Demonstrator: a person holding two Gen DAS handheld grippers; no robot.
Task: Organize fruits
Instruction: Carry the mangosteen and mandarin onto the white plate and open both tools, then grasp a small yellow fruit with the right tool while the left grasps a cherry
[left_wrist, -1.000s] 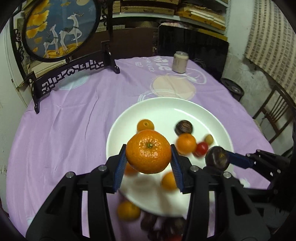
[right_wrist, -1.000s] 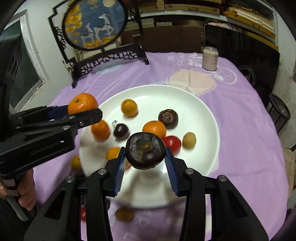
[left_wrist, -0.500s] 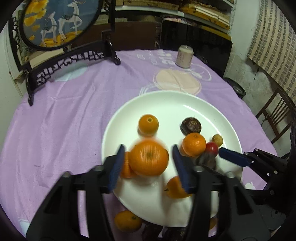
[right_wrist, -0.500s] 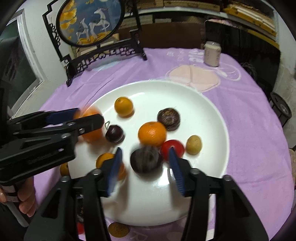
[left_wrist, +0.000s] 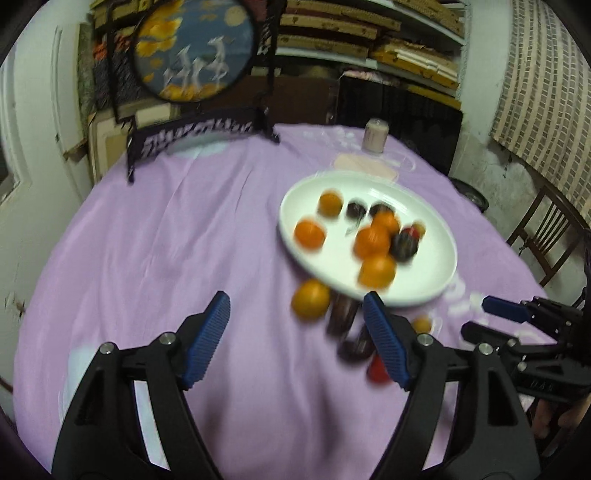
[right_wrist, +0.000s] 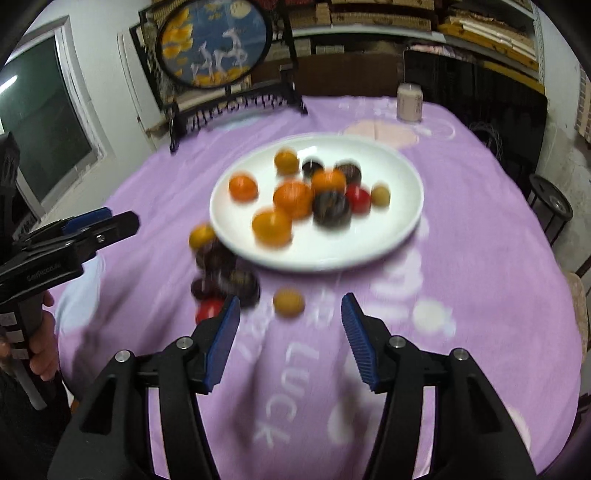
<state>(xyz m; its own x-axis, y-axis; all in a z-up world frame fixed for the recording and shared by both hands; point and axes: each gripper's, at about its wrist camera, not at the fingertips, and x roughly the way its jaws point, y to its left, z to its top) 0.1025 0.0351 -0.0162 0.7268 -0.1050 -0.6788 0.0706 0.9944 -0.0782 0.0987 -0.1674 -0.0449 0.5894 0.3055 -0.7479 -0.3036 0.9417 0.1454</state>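
Blurred fruits on plate (right_wrist: 406, 221), beyond both spread jaws.

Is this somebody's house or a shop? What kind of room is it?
Most likely a room in someone's home, perhaps a dining room. A round table under a purple tablecloth holds a white plate of fruit, a round painted deer screen stands at the back, and a wooden chair sits beside it.

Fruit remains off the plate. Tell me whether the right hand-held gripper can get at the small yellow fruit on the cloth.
Probably yes: the right hand-held gripper is open, and the small yellow fruit lies apart just ahead, nothing between.
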